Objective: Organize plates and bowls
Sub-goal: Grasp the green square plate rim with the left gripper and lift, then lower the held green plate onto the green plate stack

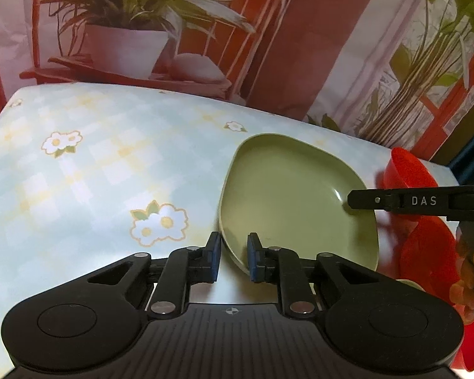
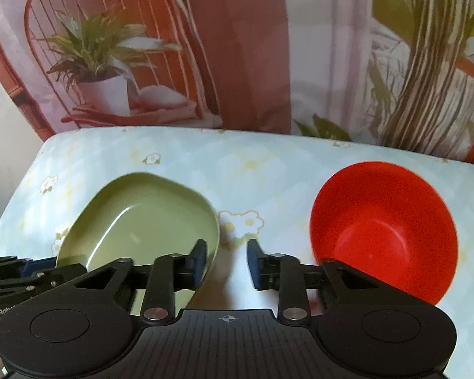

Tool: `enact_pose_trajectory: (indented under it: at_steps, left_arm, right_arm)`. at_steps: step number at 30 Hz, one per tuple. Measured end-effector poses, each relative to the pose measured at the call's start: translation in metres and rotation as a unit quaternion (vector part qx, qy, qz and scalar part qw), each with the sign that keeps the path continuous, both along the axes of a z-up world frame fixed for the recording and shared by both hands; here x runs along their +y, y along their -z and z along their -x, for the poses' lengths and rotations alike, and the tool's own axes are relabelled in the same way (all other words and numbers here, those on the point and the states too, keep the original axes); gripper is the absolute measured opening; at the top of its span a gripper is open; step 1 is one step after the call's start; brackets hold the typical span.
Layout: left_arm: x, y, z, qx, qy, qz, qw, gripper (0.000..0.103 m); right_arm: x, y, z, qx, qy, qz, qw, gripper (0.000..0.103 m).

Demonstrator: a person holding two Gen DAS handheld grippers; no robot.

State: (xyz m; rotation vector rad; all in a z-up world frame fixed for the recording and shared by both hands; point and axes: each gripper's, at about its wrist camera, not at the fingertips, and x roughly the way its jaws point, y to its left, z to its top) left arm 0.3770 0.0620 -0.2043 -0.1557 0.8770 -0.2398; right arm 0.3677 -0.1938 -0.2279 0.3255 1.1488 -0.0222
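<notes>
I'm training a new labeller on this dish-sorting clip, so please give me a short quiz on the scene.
1. True or false: the red bowl is stacked inside the green plate.
2. Whose rim runs between the fingers of the left gripper? A) green plate B) red bowl C) flowerpot
3. Fill in: in the right wrist view, the bowl stands to the ___ of the plate, on the flowered tablecloth.
Key: 1 false; 2 A; 3 right.
</notes>
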Motion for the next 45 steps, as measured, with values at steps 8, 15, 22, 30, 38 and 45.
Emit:
enact_pose_trajectory:
  at_steps: [8, 15, 22, 30, 38, 45]
  left_arm:
    - [-0.001, -0.021, 0.010, -0.015, 0.013, -0.003, 0.9998, 0.017]
    - [-0.003, -0.056, 0.029, -0.040, 0.028, -0.004, 0.9988, 0.016]
    - [-0.012, -0.079, 0.058, -0.058, 0.037, -0.012, 0.9975, 0.016]
    - [-0.023, -0.088, 0.095, -0.068, 0.050, -0.016, 0.9963, 0.017]
    - [-0.032, -0.083, 0.133, -0.063, 0.058, -0.014, 0.9962, 0.017]
    - [-0.036, -0.072, 0.152, -0.052, 0.059, -0.011, 0.9968, 0.018]
  right_arm:
    - [0.000, -0.017, 0.003, -0.033, 0.004, -0.009, 0.999, 0.007]
    - [-0.004, -0.052, 0.012, -0.072, 0.009, -0.010, 0.997, 0.007]
    - [-0.008, -0.084, 0.035, -0.097, 0.009, -0.012, 0.995, 0.006]
    - [-0.012, -0.104, 0.076, -0.108, 0.006, -0.009, 0.994, 0.007]
    - [-0.013, -0.110, 0.112, -0.105, 0.003, -0.006, 0.994, 0.006]
    - [-0.011, -0.107, 0.134, -0.099, -0.002, -0.005, 0.995, 0.006]
